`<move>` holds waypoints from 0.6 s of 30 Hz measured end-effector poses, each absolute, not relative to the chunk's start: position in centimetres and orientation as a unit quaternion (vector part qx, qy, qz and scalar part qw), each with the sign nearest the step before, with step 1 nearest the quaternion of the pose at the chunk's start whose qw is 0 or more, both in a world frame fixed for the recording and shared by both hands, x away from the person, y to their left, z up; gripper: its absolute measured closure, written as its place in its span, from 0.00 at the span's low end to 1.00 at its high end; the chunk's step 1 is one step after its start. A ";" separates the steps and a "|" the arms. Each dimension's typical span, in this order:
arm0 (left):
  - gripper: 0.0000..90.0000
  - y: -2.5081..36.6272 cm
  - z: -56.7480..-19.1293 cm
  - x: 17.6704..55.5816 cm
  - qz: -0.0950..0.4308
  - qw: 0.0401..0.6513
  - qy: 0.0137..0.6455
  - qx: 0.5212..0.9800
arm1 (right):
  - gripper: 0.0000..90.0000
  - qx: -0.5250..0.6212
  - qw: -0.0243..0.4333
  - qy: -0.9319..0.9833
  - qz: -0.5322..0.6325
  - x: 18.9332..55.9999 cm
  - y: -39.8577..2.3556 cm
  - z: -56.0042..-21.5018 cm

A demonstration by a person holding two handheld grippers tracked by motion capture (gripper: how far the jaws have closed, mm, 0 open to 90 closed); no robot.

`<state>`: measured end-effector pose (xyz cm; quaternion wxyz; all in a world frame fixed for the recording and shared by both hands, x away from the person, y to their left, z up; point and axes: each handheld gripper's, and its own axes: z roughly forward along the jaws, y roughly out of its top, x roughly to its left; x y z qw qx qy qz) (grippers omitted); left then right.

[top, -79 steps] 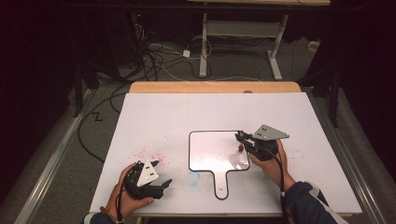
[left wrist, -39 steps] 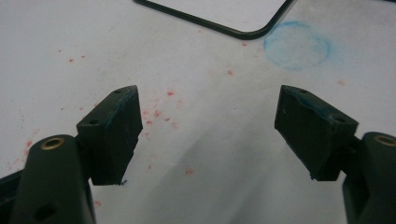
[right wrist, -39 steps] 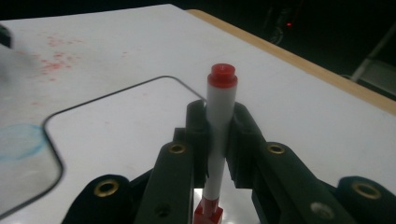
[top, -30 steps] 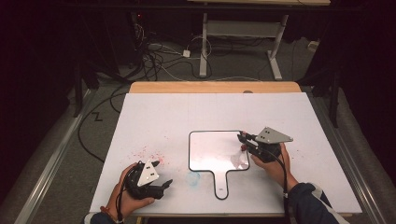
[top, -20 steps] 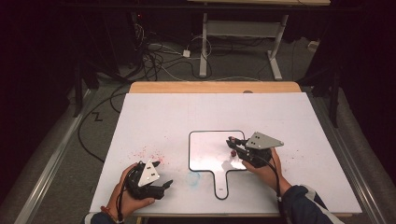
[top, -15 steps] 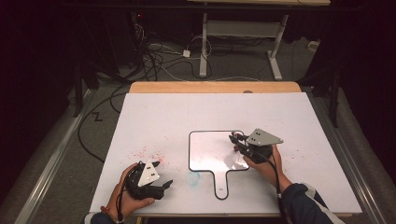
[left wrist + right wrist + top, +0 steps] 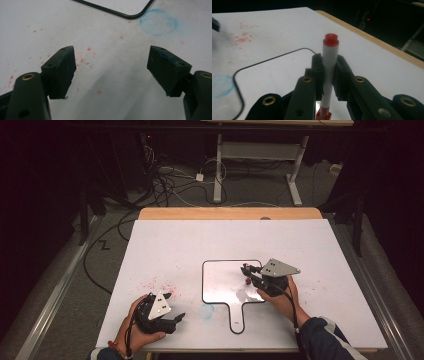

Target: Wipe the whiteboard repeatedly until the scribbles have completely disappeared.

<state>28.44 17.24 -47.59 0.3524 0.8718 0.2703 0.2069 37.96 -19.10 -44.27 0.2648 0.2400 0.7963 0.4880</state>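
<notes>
A small white board [image 7: 222,282] with a black rim and a handle lies mid-table. My right gripper [image 7: 248,272] hovers over the board's right part, shut on a white marker [image 7: 247,280] with red ends. In the right gripper view the marker [image 7: 329,50] stands upright between the jaws of that gripper [image 7: 329,60], red end on top, with the board's rim [image 7: 274,58] beyond. My left gripper [image 7: 176,319] rests near the front left of the table, open. Between the jaws of this gripper [image 7: 111,65] lies only bare table, and the board's corner [image 7: 120,7] is ahead.
A blue smudge [image 7: 206,311] marks the white table cover left of the board's handle, seen as a blue ring [image 7: 158,22] ahead of the left jaws. Red specks [image 7: 157,284] dot the cover at left. A wooden edge [image 7: 230,213] runs along the back; cables lie on the floor beyond.
My right gripper has shifted left with the marker, from the board's right edge to over its right part. The left gripper has stayed put.
</notes>
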 end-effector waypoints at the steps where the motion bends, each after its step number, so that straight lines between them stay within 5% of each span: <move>1: 0.25 17.2 -47.6 28.4 0.207 0.352 0.270 0.872 | 0.91 0.246 0.273 0.795 0.482 38.2 -19.3 -44.2; 18: 0.25 17.2 -47.6 28.4 0.205 0.351 0.270 0.873 | 0.90 0.286 0.264 0.800 0.457 37.9 -21.9 -43.4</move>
